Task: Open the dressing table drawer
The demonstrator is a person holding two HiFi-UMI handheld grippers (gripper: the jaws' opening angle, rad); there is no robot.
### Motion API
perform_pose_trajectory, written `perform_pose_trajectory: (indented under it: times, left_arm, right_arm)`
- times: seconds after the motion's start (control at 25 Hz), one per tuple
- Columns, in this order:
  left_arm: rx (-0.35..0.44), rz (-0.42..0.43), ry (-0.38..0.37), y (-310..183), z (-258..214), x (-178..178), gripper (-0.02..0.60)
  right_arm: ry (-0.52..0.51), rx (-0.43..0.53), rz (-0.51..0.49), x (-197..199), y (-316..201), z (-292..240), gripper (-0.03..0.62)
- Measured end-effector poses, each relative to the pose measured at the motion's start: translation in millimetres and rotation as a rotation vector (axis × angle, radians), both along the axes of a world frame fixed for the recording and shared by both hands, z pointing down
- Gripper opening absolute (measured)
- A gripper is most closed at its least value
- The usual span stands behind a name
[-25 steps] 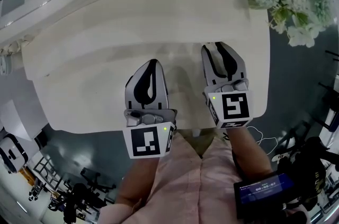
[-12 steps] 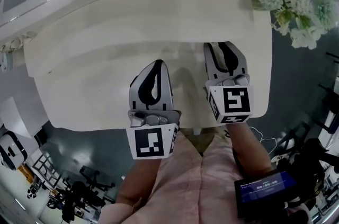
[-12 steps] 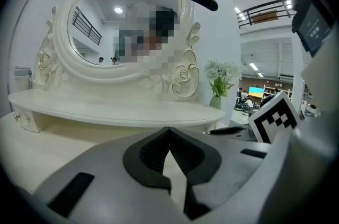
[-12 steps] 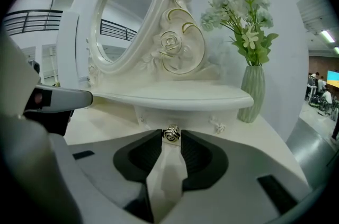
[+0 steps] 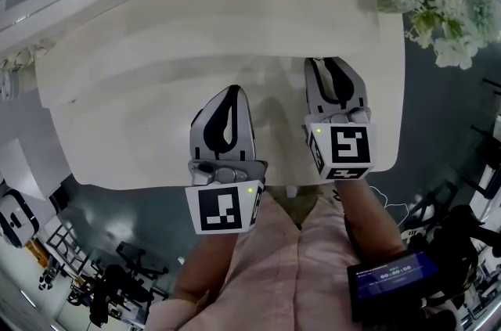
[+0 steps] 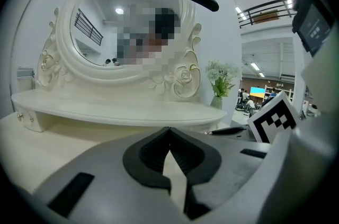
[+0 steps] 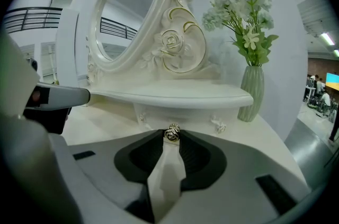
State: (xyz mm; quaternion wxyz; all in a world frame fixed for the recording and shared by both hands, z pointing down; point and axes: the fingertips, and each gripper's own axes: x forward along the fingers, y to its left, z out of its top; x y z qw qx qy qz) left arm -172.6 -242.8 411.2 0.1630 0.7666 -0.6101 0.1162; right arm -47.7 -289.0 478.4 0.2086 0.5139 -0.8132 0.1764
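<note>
The white dressing table (image 5: 156,126) carries a raised shelf (image 7: 175,95) with a small drawer (image 7: 180,112) beneath it. A gold rose-shaped drawer knob (image 7: 172,133) sits on the drawer front. My right gripper (image 7: 171,136) has just been closing, and its fingertips now rest against both sides of the knob. In the head view the right gripper (image 5: 329,62) reaches to the shelf's front edge, which hides the knob. My left gripper (image 5: 232,93) hovers over the tabletop to the left, shut, with nothing between its fingertips (image 6: 165,135).
An oval mirror (image 7: 127,11) in a carved frame stands on the shelf. A pale green vase (image 7: 253,91) of white flowers (image 5: 446,1) is at the table's right end. Two smaller ornate handles (image 7: 218,125) flank the knob. The table's front edge (image 5: 156,185) is right under my hands.
The head view has drifted slightly, so the table sits a little higher and to the right in the frame. Both grippers stay where they were over the tabletop.
</note>
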Motion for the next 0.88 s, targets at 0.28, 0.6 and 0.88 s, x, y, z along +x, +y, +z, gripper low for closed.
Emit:
perform_pose_trajectory:
  times: [0.28, 0.6, 0.88]
  left_arm:
    - [0.004, 0.005, -0.002, 1, -2, 3, 0.021]
    - [0.009, 0.015, -0.003, 4, -4, 8, 0.021]
    - [0.011, 0.022, -0.004, 5, -5, 13, 0.021]
  right_arm:
    - [0.002, -0.005, 0.001, 1, 5, 0, 0.106]
    - [-0.001, -0.010, 0.005, 3, 14, 0, 0.106]
    - [-0.004, -0.013, 0.001, 4, 17, -1, 0.106]
